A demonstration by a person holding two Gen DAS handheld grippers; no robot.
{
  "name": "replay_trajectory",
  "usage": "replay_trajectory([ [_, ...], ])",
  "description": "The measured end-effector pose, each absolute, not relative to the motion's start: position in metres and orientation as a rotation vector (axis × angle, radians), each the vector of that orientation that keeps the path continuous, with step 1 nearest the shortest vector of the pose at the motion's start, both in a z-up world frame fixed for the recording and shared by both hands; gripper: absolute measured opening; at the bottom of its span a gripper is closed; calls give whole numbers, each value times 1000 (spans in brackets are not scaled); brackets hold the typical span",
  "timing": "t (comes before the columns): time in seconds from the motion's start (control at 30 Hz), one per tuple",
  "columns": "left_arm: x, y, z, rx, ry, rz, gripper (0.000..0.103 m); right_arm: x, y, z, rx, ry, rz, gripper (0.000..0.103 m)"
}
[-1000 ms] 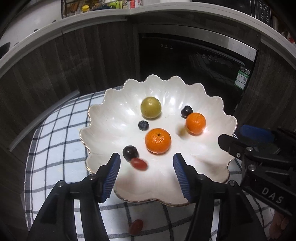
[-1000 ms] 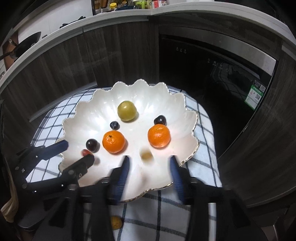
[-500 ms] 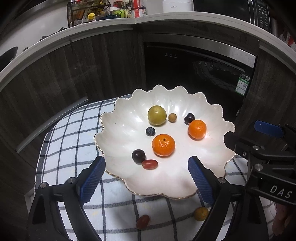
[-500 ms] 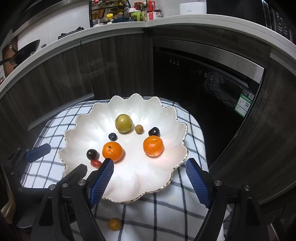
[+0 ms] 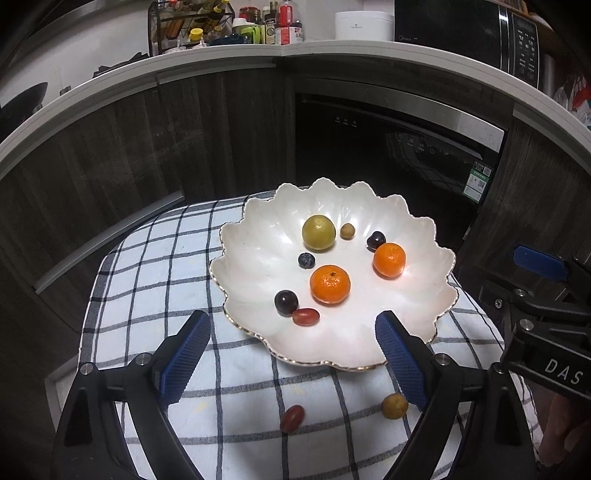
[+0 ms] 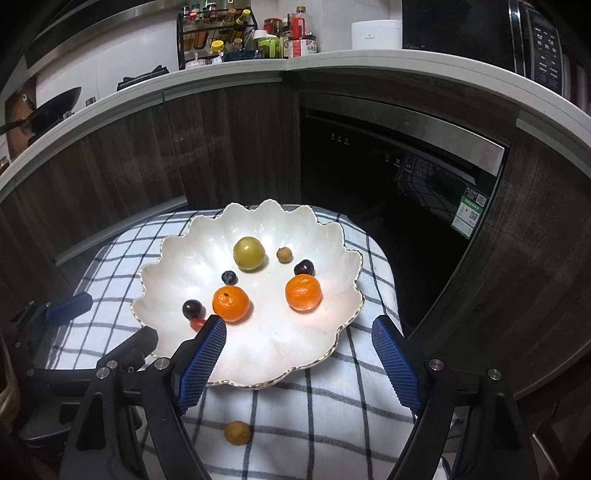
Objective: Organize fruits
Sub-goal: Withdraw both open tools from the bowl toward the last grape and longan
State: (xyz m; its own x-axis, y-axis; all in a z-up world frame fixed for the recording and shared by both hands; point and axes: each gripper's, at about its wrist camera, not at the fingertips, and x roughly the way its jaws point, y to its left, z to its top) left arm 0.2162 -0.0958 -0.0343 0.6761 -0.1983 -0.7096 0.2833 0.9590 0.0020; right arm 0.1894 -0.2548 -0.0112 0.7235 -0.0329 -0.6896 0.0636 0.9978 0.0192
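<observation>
Checked cloth, dark cabinets, white countertop

The scalloped bowl looks like glossy white ceramic with a thin gold edge. It stands on a soft, matt checked cloth. The cabinet doors behind show dark wood grain.

Home kitchen: counter w/ spice rack, wok, built-in dishwasher.
</observation>
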Motion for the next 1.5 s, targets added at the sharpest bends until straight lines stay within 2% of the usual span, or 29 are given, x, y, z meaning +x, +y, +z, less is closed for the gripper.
replay_trajectory([
  [0.53, 193, -73, -29, 86, 777, -264, 91, 162, -241, -5, 24, 726, -67, 82],
  [1.17, 174, -46, -55, 63, 819, -237, 88, 147, -214, -24, -21, 739, -49, 82],
  [1.33, 171, -47, -68, 73, 833, -255, 85, 143, -211, -33, -31, 752, -49, 82],
  [1.5, 168, -50, -82, 89, 839, -273, 77, 142, -211, -45, -31, 777, -50, 81],
])
